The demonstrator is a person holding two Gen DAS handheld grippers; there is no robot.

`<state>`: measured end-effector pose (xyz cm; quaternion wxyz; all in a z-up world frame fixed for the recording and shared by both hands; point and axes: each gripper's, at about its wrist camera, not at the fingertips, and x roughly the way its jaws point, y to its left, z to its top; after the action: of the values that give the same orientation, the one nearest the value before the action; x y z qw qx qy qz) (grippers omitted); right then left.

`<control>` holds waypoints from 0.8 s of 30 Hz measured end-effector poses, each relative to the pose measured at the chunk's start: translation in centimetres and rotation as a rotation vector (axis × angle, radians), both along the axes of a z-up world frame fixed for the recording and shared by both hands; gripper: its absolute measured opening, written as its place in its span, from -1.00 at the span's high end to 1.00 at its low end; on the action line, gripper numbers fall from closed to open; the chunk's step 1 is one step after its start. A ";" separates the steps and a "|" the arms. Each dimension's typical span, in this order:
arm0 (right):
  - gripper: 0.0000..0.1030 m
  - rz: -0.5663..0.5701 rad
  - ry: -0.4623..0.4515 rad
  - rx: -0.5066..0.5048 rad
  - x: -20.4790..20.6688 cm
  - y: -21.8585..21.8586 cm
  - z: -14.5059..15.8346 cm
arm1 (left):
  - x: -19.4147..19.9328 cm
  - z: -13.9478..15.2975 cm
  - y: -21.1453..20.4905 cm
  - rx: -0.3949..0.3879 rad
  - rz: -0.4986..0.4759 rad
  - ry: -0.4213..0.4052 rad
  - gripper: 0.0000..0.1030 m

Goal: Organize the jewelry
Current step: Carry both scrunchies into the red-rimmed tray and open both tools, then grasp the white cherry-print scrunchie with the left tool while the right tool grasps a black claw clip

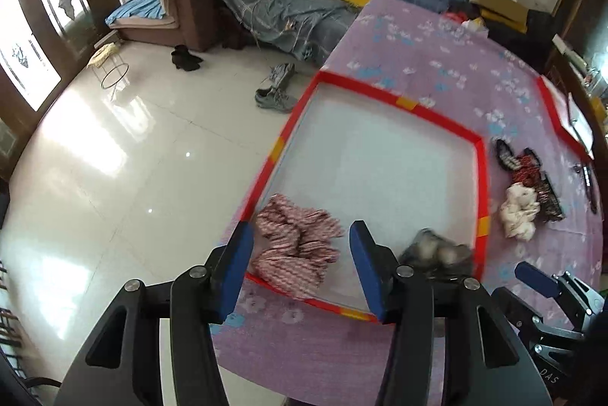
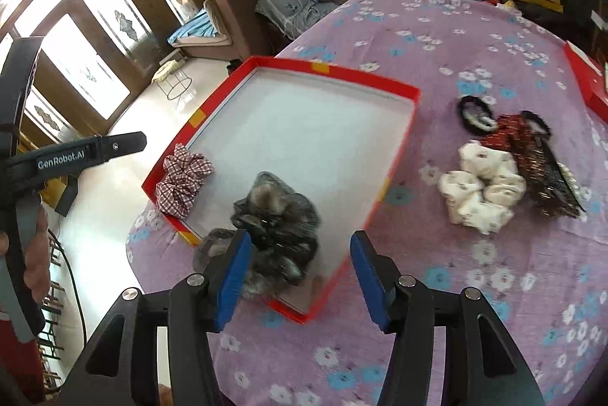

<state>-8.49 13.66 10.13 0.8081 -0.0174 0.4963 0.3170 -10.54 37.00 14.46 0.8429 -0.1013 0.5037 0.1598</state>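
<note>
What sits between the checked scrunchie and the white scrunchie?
In the right wrist view: the grey scrunchie, the red tray wall, then bare cloth, between checked scrunchie and white scrunchie.

A shallow red-rimmed tray (image 2: 395,136) with a white floor lies flat. Inside it, at 9 o'clock, sits a bunched red-and-white checked scrunchie (image 2: 184,180); at 6 o'clock, a crumpled dark grey one (image 2: 273,216). Outside, at 3 o'clock, lie a cream floral scrunchie (image 2: 480,189), a red patterned one (image 2: 509,134) and a black one (image 2: 475,115), clustered together.
</note>
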 end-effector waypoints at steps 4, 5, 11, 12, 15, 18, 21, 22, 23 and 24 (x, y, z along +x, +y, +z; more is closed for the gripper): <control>-0.18 -0.065 0.020 0.009 0.5 -4.4 0.0 | 1.0 0.7 -3.2 0.003 -0.051 -0.020 -0.02; -0.18 -0.091 0.029 0.007 0.7 -5.9 -0.3 | 1.2 0.8 -3.9 0.002 -0.064 -0.021 -0.02; -0.18 -0.253 0.076 -0.018 1.9 -14.5 -1.9 | 2.9 0.1 -9.2 -0.051 -0.155 -0.003 -0.02; -0.18 -0.277 0.081 -0.023 2.1 -15.8 -2.1 | 3.2 -0.2 -10.2 -0.061 -0.170 0.002 -0.02; -0.18 -0.339 0.084 -0.031 2.8 -19.2 -2.4 | 4.3 -1.0 -12.9 -0.088 -0.210 0.022 -0.02; -0.17 -0.376 0.071 -0.031 3.5 -21.6 -2.2 | 5.5 -1.7 -15.7 -0.101 -0.257 0.032 -0.02; -0.17 -0.392 0.055 -0.022 4.4 -23.1 -1.9 | 6.9 -2.5 -18.5 -0.092 -0.302 0.041 -0.01; -0.17 -0.392 0.048 -0.021 4.7 -23.4 -1.8 | 7.4 -2.8 -19.1 -0.091 -0.311 0.046 -0.01; -0.17 -0.389 0.038 -0.018 5.2 -23.6 -1.6 | 8.0 -3.2 -19.9 -0.094 -0.321 0.053 -0.01; -0.17 -0.386 0.033 -0.017 5.4 -23.5 -1.5 | 8.4 -3.4 -20.4 -0.100 -0.328 0.056 -0.01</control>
<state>-3.08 -9.86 8.60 0.8454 0.0767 0.5061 0.1522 -2.14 16.58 11.02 0.8374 -0.0551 0.5439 -0.0024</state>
